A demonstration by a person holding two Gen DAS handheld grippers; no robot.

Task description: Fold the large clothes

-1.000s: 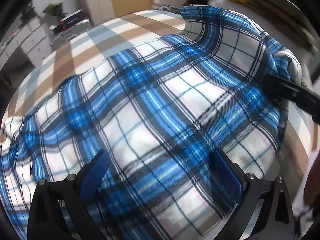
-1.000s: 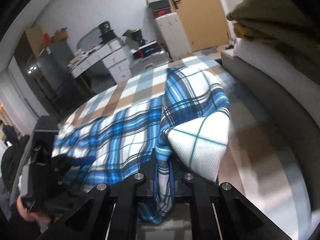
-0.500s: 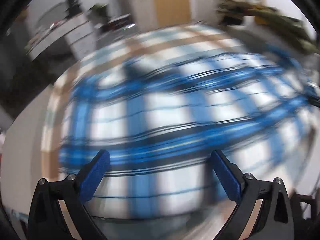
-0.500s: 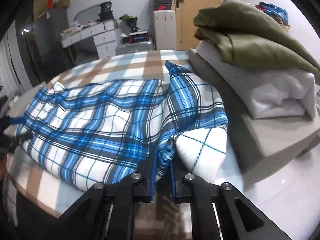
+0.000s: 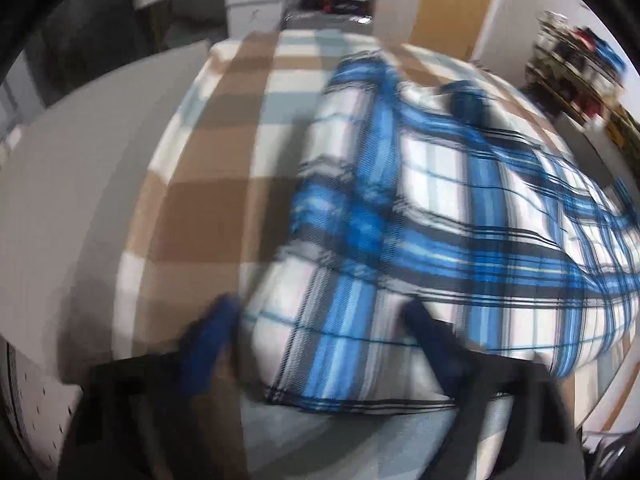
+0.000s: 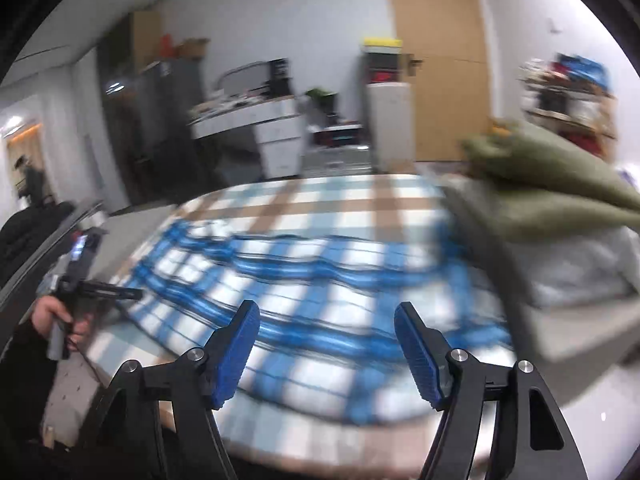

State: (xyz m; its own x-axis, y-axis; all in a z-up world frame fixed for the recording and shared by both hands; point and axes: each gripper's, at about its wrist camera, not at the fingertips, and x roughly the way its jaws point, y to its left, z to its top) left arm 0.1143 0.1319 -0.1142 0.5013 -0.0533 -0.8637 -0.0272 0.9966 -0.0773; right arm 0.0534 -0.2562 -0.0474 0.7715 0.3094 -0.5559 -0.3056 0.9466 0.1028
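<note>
Blue plaid garment point(image 6: 320, 304) lies spread on the bed point(image 6: 320, 200), on its tan/white/blue check cover; one folded edge runs along the near side. Right claw point(image 6: 327, 350) stands open above the near edge, jaws just opened, nothing between the pads point(image 6: 236, 354). Left claw point(image 5: 316, 344) points down at the garment's corner, jaws have just been closing but stay apart; cloth point(image 5: 400, 240) sits between the blurred fingers, no pad contact visible. In the right view the left claw point(image 6: 136, 293) sits at the garment's far left end, held in a hand point(image 6: 56, 316). Olive blankets point(image 6: 552, 184) stacked on the right beside the bed.
</note>
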